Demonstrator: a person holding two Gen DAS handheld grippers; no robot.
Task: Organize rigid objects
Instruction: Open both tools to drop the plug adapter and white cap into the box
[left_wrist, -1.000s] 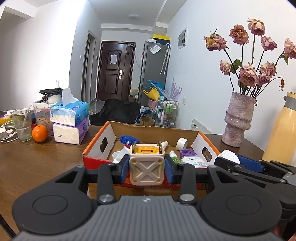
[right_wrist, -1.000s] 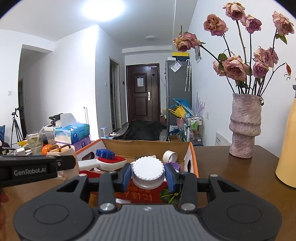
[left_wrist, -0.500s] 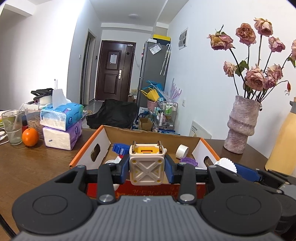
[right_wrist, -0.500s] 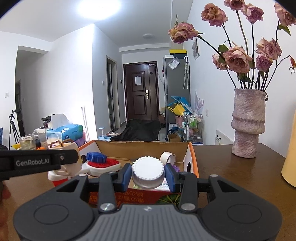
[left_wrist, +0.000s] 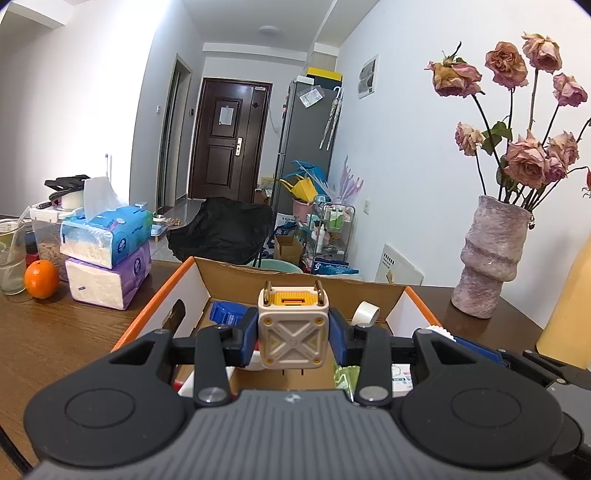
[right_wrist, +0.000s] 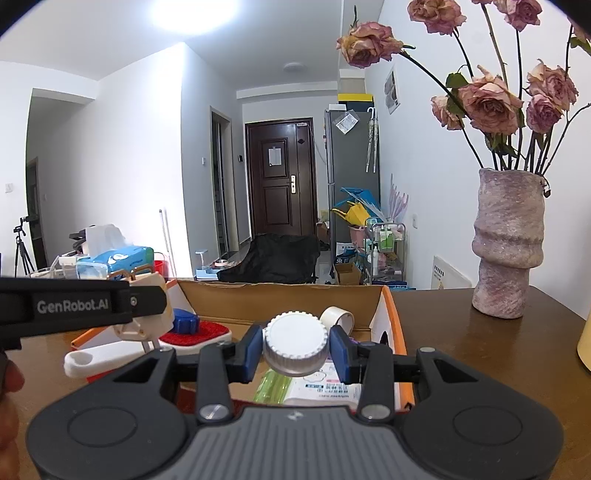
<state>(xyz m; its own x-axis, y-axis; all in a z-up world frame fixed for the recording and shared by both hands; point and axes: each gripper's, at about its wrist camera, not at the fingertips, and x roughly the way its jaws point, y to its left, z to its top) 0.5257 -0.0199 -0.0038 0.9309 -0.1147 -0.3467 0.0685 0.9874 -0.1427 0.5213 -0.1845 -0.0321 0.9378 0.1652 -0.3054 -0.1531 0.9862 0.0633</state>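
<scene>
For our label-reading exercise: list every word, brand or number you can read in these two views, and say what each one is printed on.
"GenRobot.AI": on the side of the left gripper, seen from the right wrist view.
Print on the white packet in the cardboard box: too small to read.
Tissue packs, door notice, fridge papers: blurred, unreadable.

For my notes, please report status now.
Left gripper shut on cube charger. Right gripper shut on white cap. Both over cardboard box. Nothing blocking.
</scene>
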